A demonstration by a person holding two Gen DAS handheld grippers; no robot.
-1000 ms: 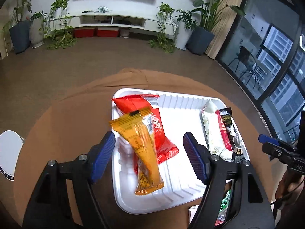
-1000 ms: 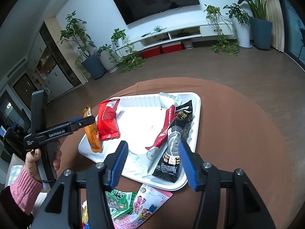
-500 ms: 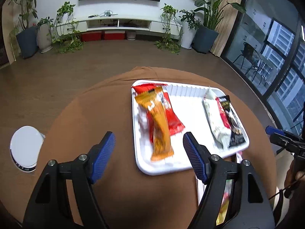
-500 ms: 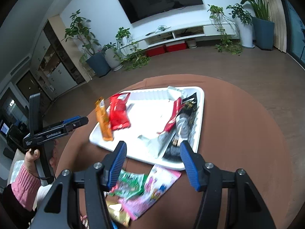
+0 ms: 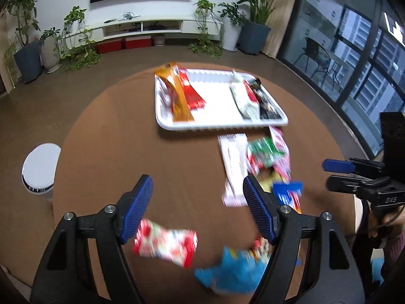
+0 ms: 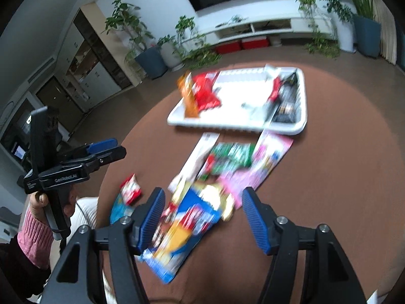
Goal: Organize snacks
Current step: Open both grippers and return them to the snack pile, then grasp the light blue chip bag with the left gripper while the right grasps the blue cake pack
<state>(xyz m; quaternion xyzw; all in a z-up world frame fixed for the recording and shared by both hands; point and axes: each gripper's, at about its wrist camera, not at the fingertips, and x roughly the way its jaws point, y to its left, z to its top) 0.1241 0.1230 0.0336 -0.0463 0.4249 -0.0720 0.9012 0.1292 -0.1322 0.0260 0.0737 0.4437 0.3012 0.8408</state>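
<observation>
A white tray (image 5: 220, 124) (image 6: 235, 126) sits at the far side of the round brown table (image 5: 114, 152). An orange packet (image 5: 180, 98) and a red packet (image 5: 193, 93) lie at its left end, a white packet (image 5: 243, 98) and a black packet (image 5: 267, 102) at its right. Loose snacks lie nearer: a long white packet (image 5: 234, 167), a green packet (image 6: 233, 154), a pink packet (image 6: 260, 167), a small red-and-white packet (image 5: 164, 243). My left gripper (image 5: 197, 185) (image 6: 103, 147) hangs open and empty. My right gripper (image 6: 203, 197) (image 5: 339, 169) is opening above a blue-and-yellow packet (image 6: 182, 230), holding nothing.
A light blue packet (image 5: 233, 273) lies at the table's near edge. A white round stool (image 5: 40, 167) stands left of the table. Potted plants and a low white TV shelf line the far wall. Tall windows run along the right side.
Both grippers have pulled back from the tray toward the table's near side, bringing the loose pile into view. The orange packet stays in the tray. The right jaws have widened slightly.
</observation>
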